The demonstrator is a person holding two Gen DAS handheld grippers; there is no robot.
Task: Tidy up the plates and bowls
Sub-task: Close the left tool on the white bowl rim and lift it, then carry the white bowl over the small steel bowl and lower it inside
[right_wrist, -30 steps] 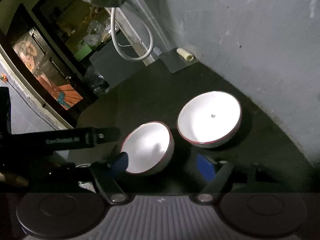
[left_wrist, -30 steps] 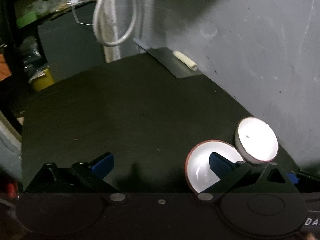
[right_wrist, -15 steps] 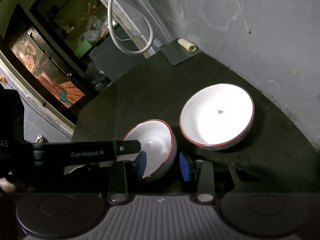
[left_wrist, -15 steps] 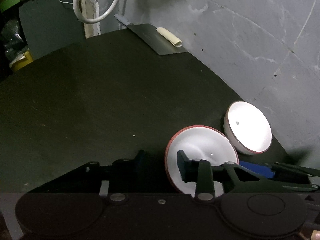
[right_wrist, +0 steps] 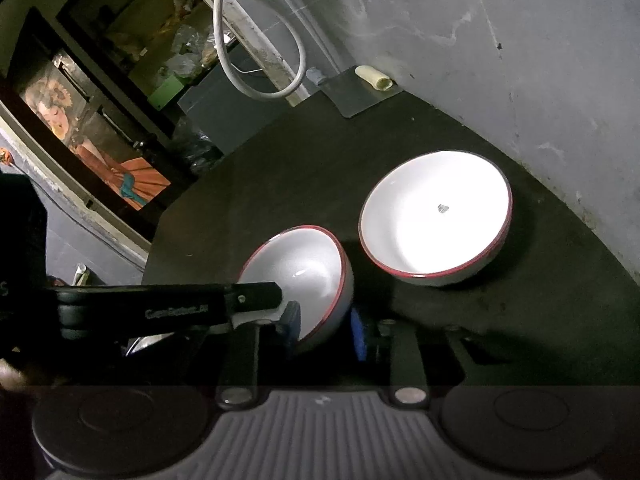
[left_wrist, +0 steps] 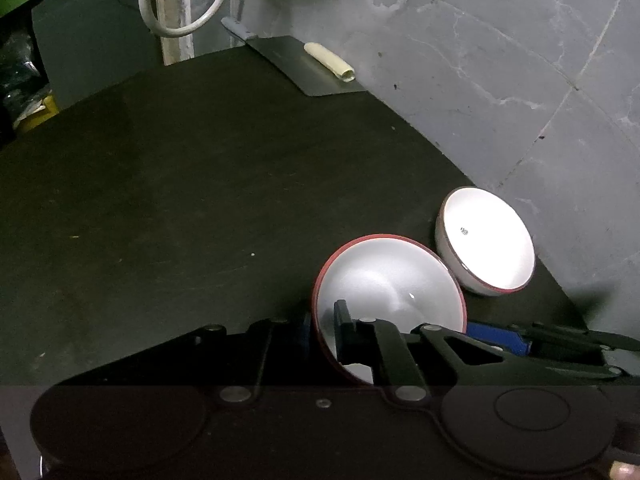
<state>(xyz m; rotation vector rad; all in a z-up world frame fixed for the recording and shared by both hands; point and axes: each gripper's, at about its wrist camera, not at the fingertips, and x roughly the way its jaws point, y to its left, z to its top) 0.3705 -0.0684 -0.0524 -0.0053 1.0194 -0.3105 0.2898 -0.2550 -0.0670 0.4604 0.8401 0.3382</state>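
A: Gripping the near bowl [left_wrist: 392, 280] from both sides already?

B: Yes. Left tongs [left_wrist: 324, 330] just closed down, nearly shut, pinching the rim at its left edge, one pad inside and one outside. Right tongs [right_wrist: 325, 326] just closing as well, narrow, straddling the wall on the opposite side. Seemingly pressing, though hard to swear to.

A: Sitting where?

B: On the dark bench [left_wrist: 200, 200], tipped over to one side rather than level. Close to the far bowl [right_wrist: 436, 216] but apart from it, not touching.

A: And the far one?

B: Upright, by the grey wall [left_wrist: 480, 80], ahead and to the right of both tongs. Nearer the right hand.

A: Next, then?

B: Probably lifting, levelling, carrying rightward and forward, then nesting inside the far one. Worth keeping both pinches even to avoid twisting.
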